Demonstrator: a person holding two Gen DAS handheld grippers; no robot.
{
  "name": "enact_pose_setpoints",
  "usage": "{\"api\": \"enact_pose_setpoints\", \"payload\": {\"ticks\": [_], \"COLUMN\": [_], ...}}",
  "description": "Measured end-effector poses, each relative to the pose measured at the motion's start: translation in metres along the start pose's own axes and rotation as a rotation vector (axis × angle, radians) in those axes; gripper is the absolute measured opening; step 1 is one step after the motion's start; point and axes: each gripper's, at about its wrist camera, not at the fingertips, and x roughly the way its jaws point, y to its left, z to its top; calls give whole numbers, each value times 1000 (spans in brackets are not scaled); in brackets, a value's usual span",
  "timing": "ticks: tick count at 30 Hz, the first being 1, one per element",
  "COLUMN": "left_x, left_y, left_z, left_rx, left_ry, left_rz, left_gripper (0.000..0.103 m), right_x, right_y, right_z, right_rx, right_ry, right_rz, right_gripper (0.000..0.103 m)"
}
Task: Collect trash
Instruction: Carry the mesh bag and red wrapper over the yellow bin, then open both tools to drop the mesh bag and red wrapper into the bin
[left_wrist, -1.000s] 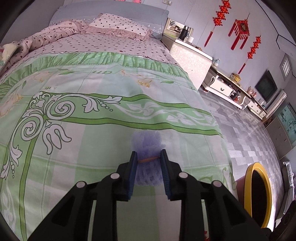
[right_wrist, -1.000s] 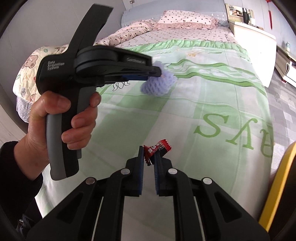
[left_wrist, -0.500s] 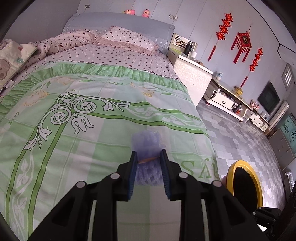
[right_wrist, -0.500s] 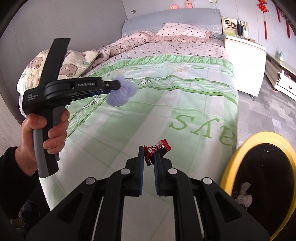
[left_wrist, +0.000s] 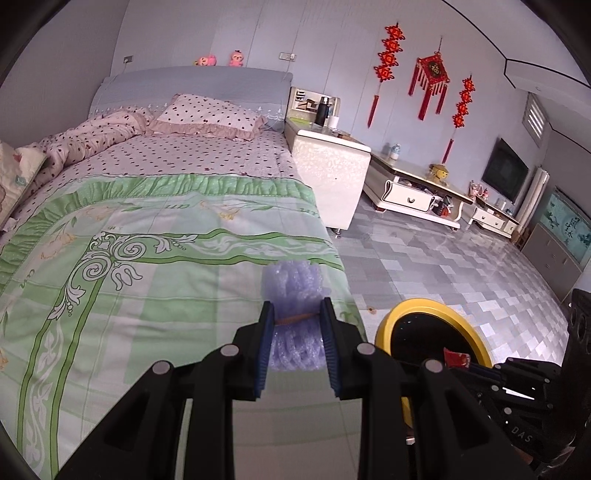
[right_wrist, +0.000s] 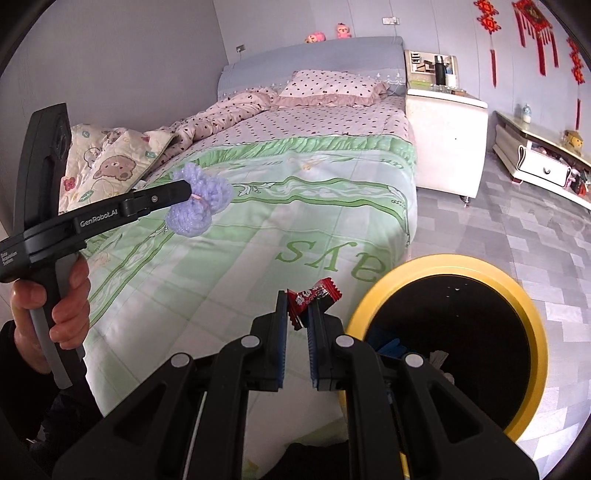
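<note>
Wrapper (right_wrist: 312, 300) lettering, right view only

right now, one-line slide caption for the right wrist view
Right gripper pinching a red candy wrapper beside the yellow-rimmed bin, left gripper holding purple foam netting over the bed.

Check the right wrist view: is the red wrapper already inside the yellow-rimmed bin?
No, the red wrapper is clamped in the right gripper, beside the bin rather than in it.

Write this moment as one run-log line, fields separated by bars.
left gripper: shut on purple foam net | right gripper: shut on red candy wrapper | yellow-rimmed bin: beside bed
</note>
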Motion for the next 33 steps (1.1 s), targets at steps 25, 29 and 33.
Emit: {"api": "enact_pose_setpoints", "payload": {"ticks": [25, 29, 33], "left_x": [82, 96, 103], "left_y": [-130, -137, -142], "left_z": [-14, -19, -24], "left_rx": [147, 134, 131], "left_ry": [120, 151, 172], "left_rz": [-91, -121, -134], "left_gripper": [25, 26, 27], "right_x": [-35, -27, -26], "right_y": [-141, -155, -160], "right_z": [2, -1, -3], "right_rx": [260, 300, 317], "right_ry": [0, 22, 26], "right_rz": [-115, -107, -110], "right_gripper": [10, 10, 10]}}
